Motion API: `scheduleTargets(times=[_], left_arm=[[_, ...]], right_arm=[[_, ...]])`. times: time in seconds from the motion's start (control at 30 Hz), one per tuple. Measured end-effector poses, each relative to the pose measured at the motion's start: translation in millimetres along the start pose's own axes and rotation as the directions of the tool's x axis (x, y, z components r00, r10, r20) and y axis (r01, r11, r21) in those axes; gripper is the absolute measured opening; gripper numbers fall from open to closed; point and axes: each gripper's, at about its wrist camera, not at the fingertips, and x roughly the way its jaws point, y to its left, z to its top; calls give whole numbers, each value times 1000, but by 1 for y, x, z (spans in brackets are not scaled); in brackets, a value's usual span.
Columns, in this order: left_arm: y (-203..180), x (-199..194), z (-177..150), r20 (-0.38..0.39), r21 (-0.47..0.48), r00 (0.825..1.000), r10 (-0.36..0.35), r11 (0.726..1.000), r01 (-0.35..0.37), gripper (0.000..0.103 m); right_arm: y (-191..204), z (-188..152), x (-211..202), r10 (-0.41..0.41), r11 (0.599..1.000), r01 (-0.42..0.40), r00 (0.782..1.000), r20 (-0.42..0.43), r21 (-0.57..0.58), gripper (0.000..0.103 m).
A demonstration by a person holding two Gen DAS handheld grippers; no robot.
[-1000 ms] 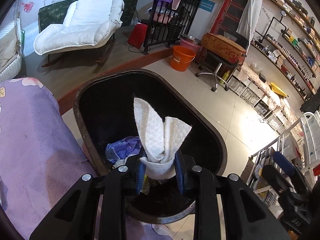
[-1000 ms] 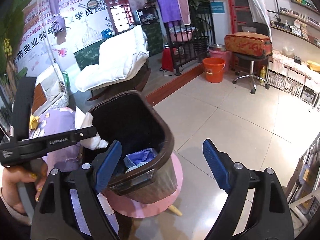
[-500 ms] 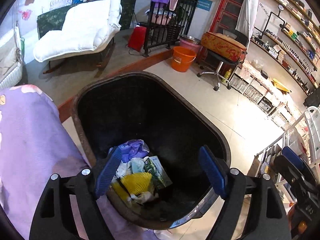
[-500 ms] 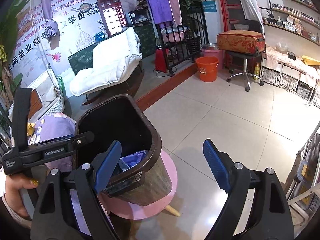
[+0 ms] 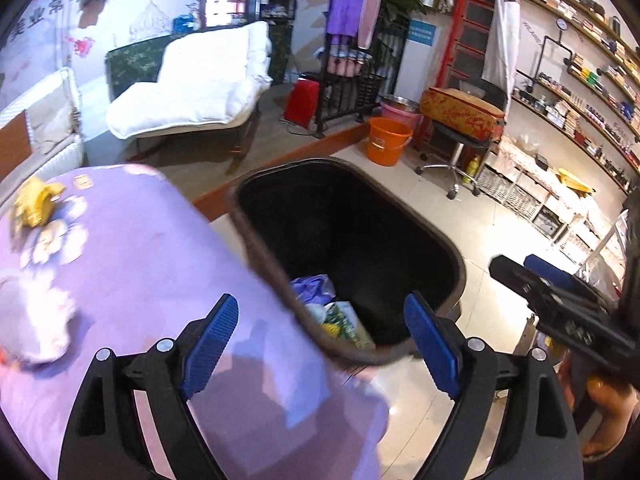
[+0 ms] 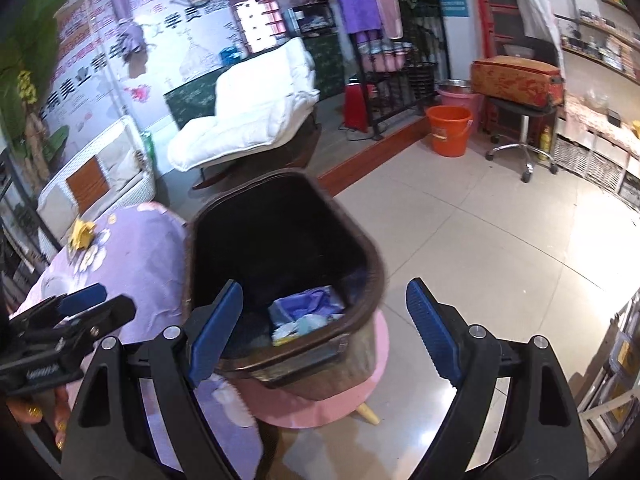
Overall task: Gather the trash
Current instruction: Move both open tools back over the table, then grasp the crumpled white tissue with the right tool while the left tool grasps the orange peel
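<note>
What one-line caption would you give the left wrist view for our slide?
Open left gripper above the brown bin's rim, crumpled trash waiting on the purple tablecloth.

Left tool point(image 5: 324, 344) jaws just opened wide, empty, right tool point(image 6: 324, 328) likewise agape, seemingly empty

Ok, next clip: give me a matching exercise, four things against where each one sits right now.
Things:
1. yellow crumpled wrapper
2. trash bin
3. orange bucket
4. purple towel

Places:
A. on the pink stool
B. draped over the black rack
C. on the purple tablecloth
D. on the floor by the raised step

Pairs: 1-C, 2-A, 3-D, 4-B
</note>
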Motion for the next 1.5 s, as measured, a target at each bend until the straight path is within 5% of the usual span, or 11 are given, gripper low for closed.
scheduleTargets(times=[0.37, 0.67, 0.97, 1.17, 1.37, 1.5], left_arm=[[61, -49, -32, 34, -145, 991, 127, 982, -121, 85], [110, -82, -59, 2, -244, 963, 269, 934, -260, 85], [183, -120, -96, -40, -370, 911, 411, 840, -396, 85], [227, -141, -113, -69, -443, 878, 474, 774, -452, 85], [259, -144, -121, -91, -488, 869, 486, 739, -465, 85], [282, -137, -119, -108, -505, 871, 479, 729, -463, 85]], right_arm=[[72, -6, 15, 167, 975, -178, 982, -89, -133, 83], [169, -15, 31, 337, 885, -396, 908, -249, -244, 83], [258, -25, 63, 382, 815, -503, 839, -387, -287, 66], [300, -28, 99, 383, 812, -535, 791, -476, -235, 58], [322, -37, 126, 349, 827, -521, 772, -532, -212, 51], [330, -38, 124, 347, 818, -527, 773, -532, -231, 28]])
